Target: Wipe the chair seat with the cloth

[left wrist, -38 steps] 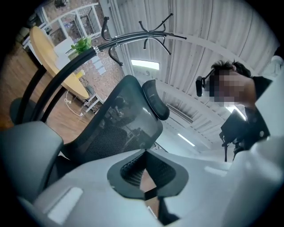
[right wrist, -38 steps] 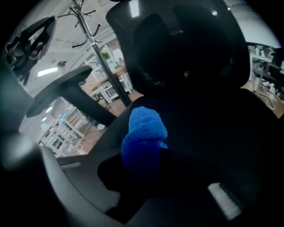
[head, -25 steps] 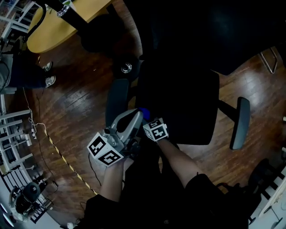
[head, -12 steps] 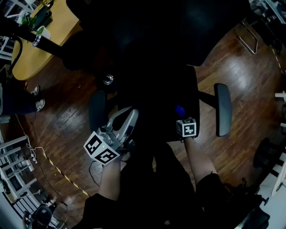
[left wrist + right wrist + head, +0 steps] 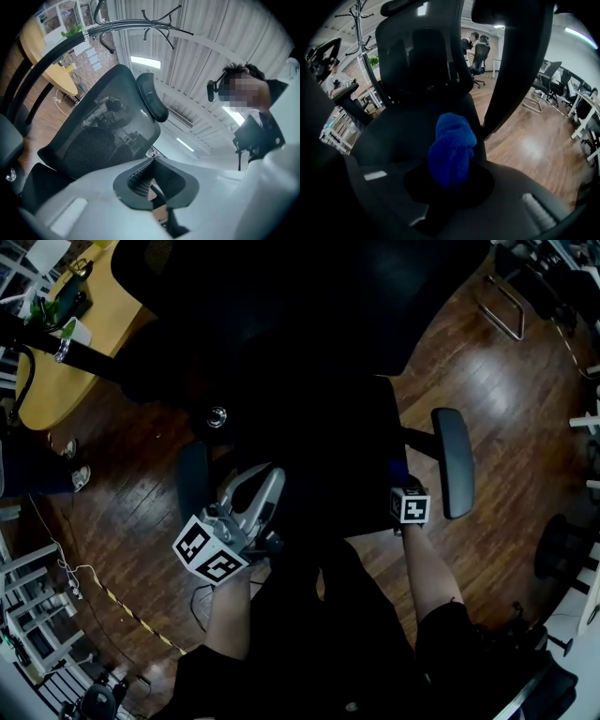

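at the far left of the head view a round yellow worktop (image 5: 52, 371) stands on the dark wooden floor (image 5: 131, 465), well apart from the chair. nearer in, the chair's left armrest (image 5: 192, 479) runs beside the black chair seat (image 5: 323, 446).

the left gripper (image 5: 264, 476) hangs just off the seat's left front corner, between that armrest and the seat, with its marker cube (image 5: 208, 551) toward the person. its own view looks upward at the mesh backrest (image 5: 105, 136) and the headrest (image 5: 152, 96). its ribbed pads (image 5: 137, 177) are pressed together at the tips with nothing between them.

the seat fills the middle of the head view, very dark, and its surface detail cannot be made out.

further right, the right gripper (image 5: 451, 174) pinches a bunched blue cloth (image 5: 452, 147), which stands out of the jaws as a thick wad. in the head view the cloth sits at the seat's right edge, near the front, just beside the right armrest (image 5: 453, 460). the gripper's marker cube (image 5: 411, 508) shows right behind it. whether the cloth presses on the seat or hangs just above it cannot be told.

in the right gripper view, more office chairs (image 5: 480, 56) stand on the floor in the distance beyond the seat.
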`<state>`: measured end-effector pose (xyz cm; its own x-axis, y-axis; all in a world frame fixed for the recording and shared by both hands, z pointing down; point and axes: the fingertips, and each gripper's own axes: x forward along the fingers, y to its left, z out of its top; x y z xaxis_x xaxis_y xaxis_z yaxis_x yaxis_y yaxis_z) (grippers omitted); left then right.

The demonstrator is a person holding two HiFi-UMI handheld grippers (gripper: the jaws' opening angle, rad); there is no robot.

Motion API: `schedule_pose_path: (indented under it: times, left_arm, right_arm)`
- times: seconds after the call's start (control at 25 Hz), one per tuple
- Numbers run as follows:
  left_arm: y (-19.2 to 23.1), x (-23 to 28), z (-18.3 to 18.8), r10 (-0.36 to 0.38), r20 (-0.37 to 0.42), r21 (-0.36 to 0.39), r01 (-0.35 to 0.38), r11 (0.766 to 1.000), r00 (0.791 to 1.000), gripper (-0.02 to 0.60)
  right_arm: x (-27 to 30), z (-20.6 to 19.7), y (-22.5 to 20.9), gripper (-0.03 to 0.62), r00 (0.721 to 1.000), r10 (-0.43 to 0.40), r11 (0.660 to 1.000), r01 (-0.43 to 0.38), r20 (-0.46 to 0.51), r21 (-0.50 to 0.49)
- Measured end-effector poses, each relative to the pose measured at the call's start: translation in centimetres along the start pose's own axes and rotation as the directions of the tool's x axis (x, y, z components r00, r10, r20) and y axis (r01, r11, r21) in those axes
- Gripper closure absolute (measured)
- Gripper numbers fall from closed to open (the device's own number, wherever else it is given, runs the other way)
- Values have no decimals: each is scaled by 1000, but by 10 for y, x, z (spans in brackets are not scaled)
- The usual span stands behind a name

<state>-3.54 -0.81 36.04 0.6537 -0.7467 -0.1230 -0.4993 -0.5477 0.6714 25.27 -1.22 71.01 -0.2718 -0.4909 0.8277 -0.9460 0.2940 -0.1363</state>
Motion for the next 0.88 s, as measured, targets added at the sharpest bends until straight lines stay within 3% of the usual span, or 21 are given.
schedule_pose_path:
  times: [0.2,0.36,0.48,0.6,0.68,0.76,0.88]
  left_arm:
    - [7,-9,4,30,28,-2,-30,1000,999,589]
    - [12,-23,11,59,51,-1,-59,998,997,589]
    - [17,-39,19,99,73,6,-100,995,992,589]
    - [21,-53,22,138,85,15,-140,990,987,589]
    - [22,-60,24,155,90,21,-158,987,984,589]
    - [23,-66,28,165,98,23,-168,985,981,589]
    - [25,-76,29,178,102,20,-180,983,979,589]
  right_arm:
    - [3,0,11,557,1000,-8,1000,8,25,-3]
    - [18,2,127,556,977,215,974,-214,3,-69]
    - [32,-7,251,556,912,404,904,-409,-70,-126]
    - [29,-19,365,557,809,572,784,-588,-134,-201]
    - [26,-37,411,556,754,623,716,-657,-209,-237]
    - [24,-52,429,556,738,624,689,-675,-258,-264]
    - [21,-56,430,557,742,624,682,-670,-245,-294]
